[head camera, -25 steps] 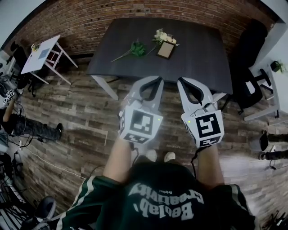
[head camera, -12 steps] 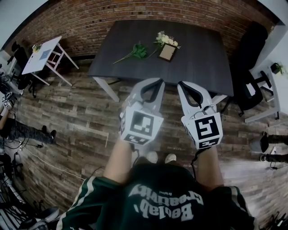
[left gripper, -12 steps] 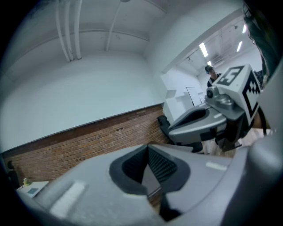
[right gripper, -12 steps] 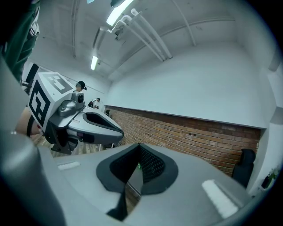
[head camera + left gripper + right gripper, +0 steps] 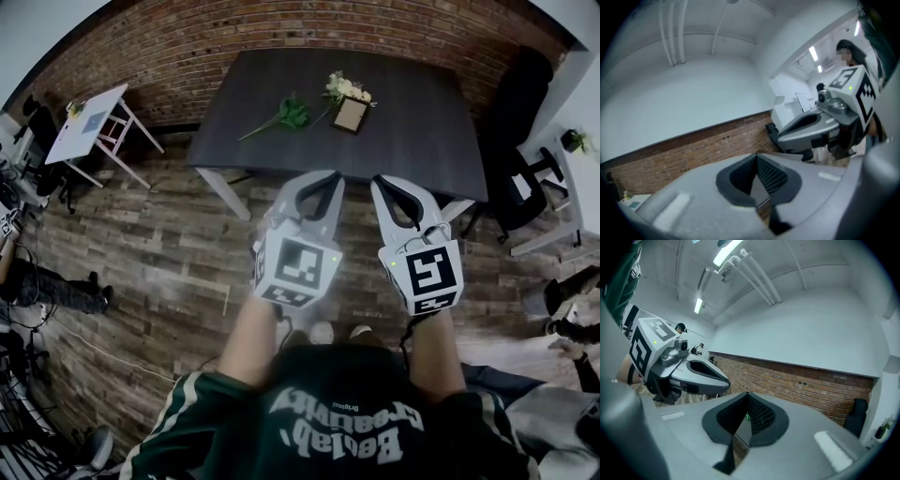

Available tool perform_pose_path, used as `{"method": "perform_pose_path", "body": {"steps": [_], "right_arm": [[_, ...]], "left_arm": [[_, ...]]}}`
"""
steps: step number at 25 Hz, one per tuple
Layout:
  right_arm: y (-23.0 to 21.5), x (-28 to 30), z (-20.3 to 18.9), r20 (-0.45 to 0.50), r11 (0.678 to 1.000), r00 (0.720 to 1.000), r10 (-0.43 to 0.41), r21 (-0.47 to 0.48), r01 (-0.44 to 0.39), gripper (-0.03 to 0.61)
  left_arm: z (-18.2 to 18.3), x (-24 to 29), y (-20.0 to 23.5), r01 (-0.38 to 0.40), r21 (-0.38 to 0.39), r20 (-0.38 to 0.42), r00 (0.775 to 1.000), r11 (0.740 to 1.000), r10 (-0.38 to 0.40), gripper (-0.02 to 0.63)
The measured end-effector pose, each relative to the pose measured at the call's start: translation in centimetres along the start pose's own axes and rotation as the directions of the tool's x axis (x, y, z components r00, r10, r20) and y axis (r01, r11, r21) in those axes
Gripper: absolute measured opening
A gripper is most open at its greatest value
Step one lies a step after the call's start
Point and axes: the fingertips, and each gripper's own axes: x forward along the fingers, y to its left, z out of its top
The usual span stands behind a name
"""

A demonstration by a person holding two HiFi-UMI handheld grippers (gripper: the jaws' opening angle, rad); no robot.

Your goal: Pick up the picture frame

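1 picture frame lies flat on a dark table, in the far middle part of the top, its light centre facing up. a bunch of white flowers lies just beside its far edge; whether they touch cannot be told. a green sprig lies near the frame on its left. the table stands near a brick wall on a wood plank floor. 2 grippers are held side by side in front of the table's near edge, well apart from the frame, both pointing toward the table. the left gripper has its jaws pressed together with nothing between them. the right gripper is likewise clenched and empty. a small white table stands at the left, a black office chair at the right.
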Motion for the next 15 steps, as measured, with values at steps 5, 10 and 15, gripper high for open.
{"method": "perform_pose_path", "body": {"steps": [5,10,15], "right_arm": [[1.4,0.0,0.2,-0.001,1.000,1.000,-0.012,-0.005,0.012,0.006],[2.2,-0.2,0.5,-0.004,1.000,1.000,-0.024,-0.009,0.024,0.006],[3.0,-0.4,0.5,-0.007,1.000,1.000,-0.027,-0.008,0.027,0.006]], "left_arm": [[-0.4,-1.2,0.2,0.012,0.009,0.010,1.000,1.000,-0.012,0.003],[-0.6,-2.0,0.4,0.019,0.010,0.015,1.000,1.000,-0.019,0.002],[-1.0,-2.8,0.2,0.025,0.008,0.015,1.000,1.000,-0.025,0.002]]}}
